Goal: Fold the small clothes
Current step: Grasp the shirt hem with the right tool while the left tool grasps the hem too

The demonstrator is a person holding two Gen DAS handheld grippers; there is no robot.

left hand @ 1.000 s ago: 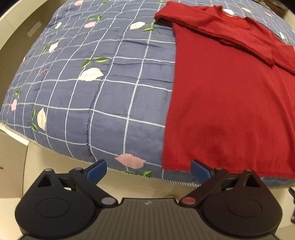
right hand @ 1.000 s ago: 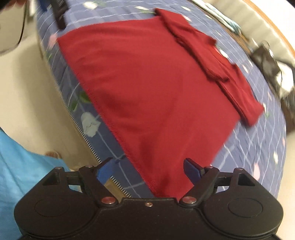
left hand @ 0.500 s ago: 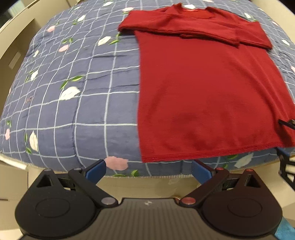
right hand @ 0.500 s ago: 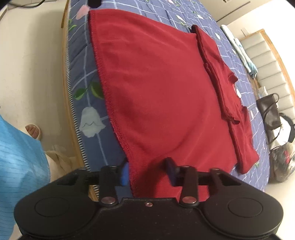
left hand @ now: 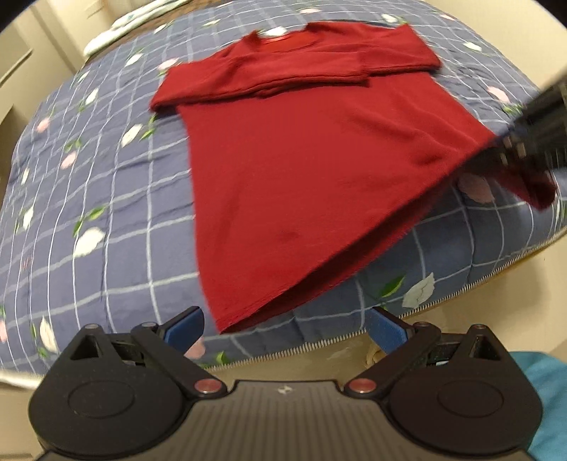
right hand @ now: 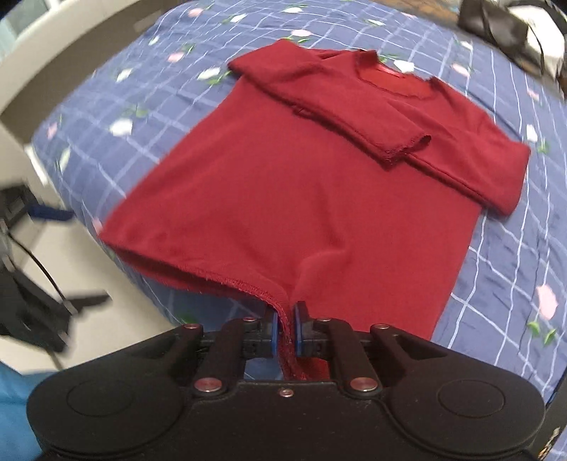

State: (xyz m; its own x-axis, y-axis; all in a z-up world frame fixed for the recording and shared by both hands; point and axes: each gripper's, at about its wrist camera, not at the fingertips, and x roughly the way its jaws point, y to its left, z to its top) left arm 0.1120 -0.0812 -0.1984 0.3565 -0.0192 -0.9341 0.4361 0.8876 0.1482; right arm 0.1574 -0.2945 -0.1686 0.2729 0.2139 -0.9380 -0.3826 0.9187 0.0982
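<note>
Sweater, dark red, lies spread on the bed's blue checked quilt, sleeves folded across its far chest. Right gripper has its fingers pressed together on the near hem corner, lifting it off the quilt. Left gripper hangs with fingers spread wide and empty, just short of the other hem corner.

right gripper blurred, cut off — black bag smeared

No legible text, perhaps through blur.
</note>
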